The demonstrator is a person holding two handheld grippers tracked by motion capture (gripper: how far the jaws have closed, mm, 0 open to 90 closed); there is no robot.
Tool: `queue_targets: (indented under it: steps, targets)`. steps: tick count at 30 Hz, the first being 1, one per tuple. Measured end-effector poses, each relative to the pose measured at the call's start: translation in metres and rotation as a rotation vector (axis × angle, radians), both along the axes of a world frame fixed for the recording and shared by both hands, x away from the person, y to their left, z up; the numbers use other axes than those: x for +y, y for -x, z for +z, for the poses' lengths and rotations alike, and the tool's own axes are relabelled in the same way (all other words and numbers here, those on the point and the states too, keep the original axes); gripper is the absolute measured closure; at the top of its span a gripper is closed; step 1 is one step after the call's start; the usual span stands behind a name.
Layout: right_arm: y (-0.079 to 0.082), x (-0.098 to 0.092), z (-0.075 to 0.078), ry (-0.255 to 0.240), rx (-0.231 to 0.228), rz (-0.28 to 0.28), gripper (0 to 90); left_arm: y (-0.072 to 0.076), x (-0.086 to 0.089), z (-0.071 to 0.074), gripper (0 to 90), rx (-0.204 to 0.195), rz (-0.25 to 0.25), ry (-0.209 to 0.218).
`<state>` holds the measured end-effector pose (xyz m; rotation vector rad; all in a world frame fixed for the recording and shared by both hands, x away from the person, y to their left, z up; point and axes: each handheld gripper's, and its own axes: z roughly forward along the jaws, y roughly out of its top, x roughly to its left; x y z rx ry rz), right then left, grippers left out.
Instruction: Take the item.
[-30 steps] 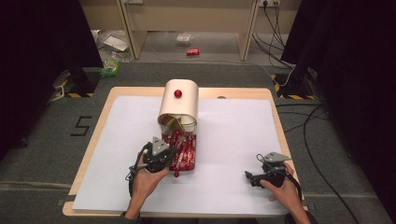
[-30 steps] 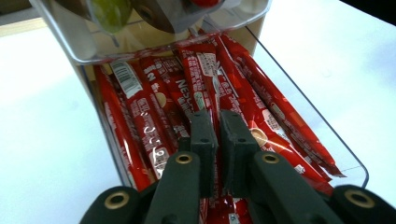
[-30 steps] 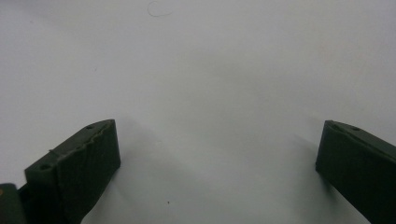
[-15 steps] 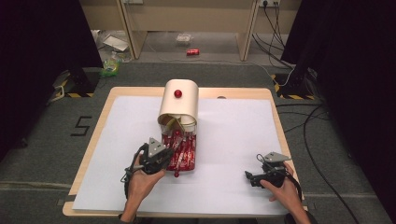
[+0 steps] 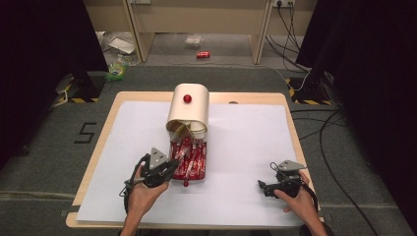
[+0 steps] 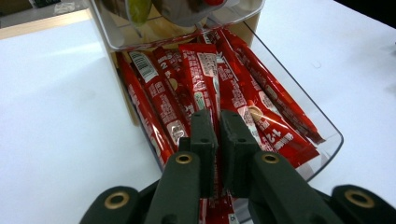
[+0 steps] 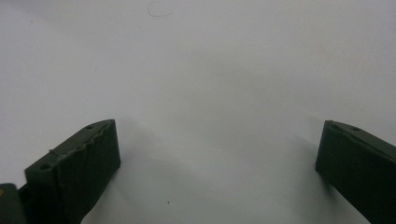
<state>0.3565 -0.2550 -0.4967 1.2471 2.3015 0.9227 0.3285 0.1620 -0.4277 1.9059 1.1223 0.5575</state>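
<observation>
A cream dispenser (image 5: pixel 189 105) with a red knob (image 5: pixel 187 98) stands mid-table. Its clear front tray (image 6: pixel 327 135) holds several long red snack packets (image 5: pixel 194 160). My left gripper (image 5: pixel 172 166) sits at the tray's near left corner. In the left gripper view its jaws (image 6: pixel 218 116) are shut on one thin red packet (image 6: pixel 205 84) that runs between the pads. My right gripper (image 5: pixel 260 187) rests at the near right of the table, a hand around it. Its jaws (image 7: pixel 219 140) stand wide open over bare white paper, with nothing between them.
White paper (image 5: pixel 255 142) covers the wooden tabletop (image 5: pixel 147 96). Cables (image 5: pixel 329 147) trail over the floor to the right. Packaging and a red can (image 5: pixel 202 54) lie on the floor beyond the table, near a wooden bench.
My left gripper has drawn back slightly toward the person, still shut at the tray. The right gripper has not moved.
</observation>
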Motion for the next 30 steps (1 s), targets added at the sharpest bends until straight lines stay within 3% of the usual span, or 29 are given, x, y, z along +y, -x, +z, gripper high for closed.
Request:
queue_targets:
  steps: [9,14,30]
  targets:
    - [0.0,0.0,0.0,-0.001,0.0,-0.001,0.4,0.013,0.014,0.004,83.7,-0.011,0.0,-0.004]
    - [0.0,0.0,0.0,0.0,0.0,0.0,0.4,0.02,0.029,0.007,83.7,-0.022,0.032,0.004]
    - [0.0,0.0,0.0,-0.002,0.0,-0.002,0.4,0.022,0.065,0.012,83.6,-0.044,0.124,0.029]
